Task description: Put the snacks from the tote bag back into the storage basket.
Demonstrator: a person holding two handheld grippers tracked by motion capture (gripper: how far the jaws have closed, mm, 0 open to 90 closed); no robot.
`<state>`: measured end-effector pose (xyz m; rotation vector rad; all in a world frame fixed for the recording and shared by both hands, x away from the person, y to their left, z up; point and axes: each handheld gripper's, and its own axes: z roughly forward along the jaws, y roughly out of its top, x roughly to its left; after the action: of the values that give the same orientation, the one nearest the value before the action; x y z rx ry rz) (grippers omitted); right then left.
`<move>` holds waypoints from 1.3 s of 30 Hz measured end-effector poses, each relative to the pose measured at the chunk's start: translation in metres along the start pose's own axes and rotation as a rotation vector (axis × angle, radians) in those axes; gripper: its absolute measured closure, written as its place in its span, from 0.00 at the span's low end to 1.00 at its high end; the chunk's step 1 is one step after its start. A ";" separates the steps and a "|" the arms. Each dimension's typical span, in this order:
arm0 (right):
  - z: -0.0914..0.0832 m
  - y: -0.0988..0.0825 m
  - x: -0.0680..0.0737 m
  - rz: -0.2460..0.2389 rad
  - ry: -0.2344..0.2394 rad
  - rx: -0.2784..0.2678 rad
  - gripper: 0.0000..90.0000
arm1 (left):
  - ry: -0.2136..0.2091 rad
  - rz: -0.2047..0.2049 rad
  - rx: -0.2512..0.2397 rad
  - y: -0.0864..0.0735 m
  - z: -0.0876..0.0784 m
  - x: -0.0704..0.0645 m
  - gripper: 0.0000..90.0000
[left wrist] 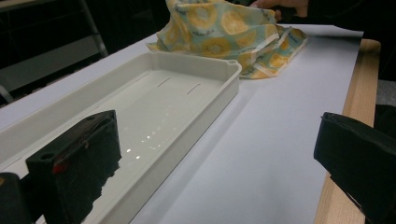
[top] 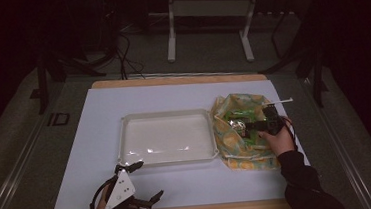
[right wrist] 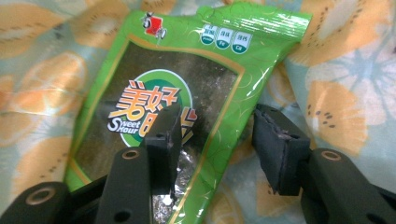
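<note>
From the high view I see my right claw (top: 249,126) reaching into the fruit-print cloth bag (top: 242,150) at the right of the desk (top: 173,98), just beside the white tray (top: 133,161) in the middle. My left claw (top: 147,180) rests near the front edge of the desk, well apart from the bag, its jaws spread with nothing between them.

In the left gripper view, the left claw (left wrist: 215,158) stands wide open over the white sheet, one jaw overlapping the tray (left wrist: 224,88) in the picture. The cloth bag (left wrist: 224,32) lies beyond the tray's far corner, touching it.

In the right gripper view, my right claw (right wrist: 215,140) hangs over a green snack packet (right wrist: 187,70) lying on the bag's printed cloth (right wrist: 345,107). One jaw sits over the packet's face, the other past its edge over the cloth, so that edge lies between them. The jaws are part open and I can't see the pads pressing on it yet.
</note>
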<state>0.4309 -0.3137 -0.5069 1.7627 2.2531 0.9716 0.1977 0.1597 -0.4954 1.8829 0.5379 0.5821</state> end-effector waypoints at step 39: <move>-0.024 0.005 0.015 -0.072 -0.039 -0.011 0.99 | 0.004 0.006 -0.005 0.000 0.000 0.000 0.01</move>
<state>0.4194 -0.3091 -0.4809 1.6683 2.2662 0.9266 0.1974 0.1597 -0.4950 1.8794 0.5325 0.5909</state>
